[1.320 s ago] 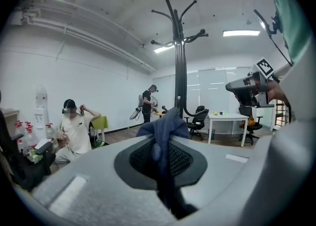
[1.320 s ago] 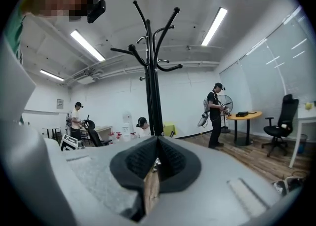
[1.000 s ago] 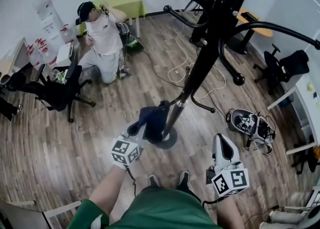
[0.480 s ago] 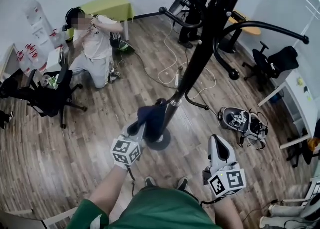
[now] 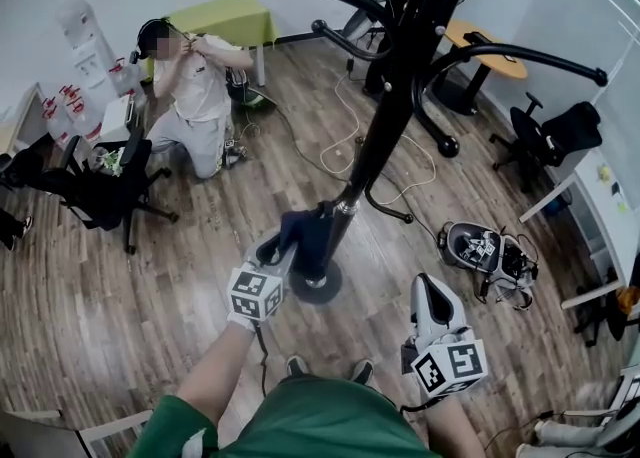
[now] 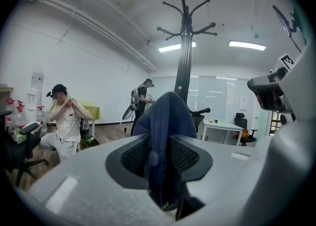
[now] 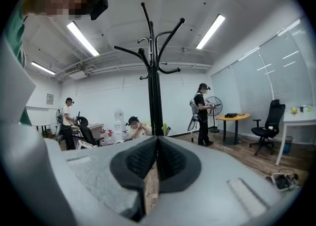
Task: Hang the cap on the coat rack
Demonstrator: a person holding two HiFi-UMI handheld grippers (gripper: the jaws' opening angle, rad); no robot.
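Cap (image 5: 308, 234) between left gripper (image 5: 279, 250) jaws just opened, right gripper (image 5: 433, 287) clenched empty, coat rack (image 5: 386, 124), wood floor (image 5: 150, 291).

- We are in an office: black swivel chairs (image 7: 266, 117), a round table (image 5: 495, 54) on wood-look flooring (image 5: 120, 296).
- We see glass partitions (image 7: 269, 72), ceiling strip lights (image 7: 211, 31), a water dispenser (image 5: 86, 38), a coat rack (image 5: 383, 116).

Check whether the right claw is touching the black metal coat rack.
Apart. The head view shows bare wooden floor between the right claw and the black metal coat rack.
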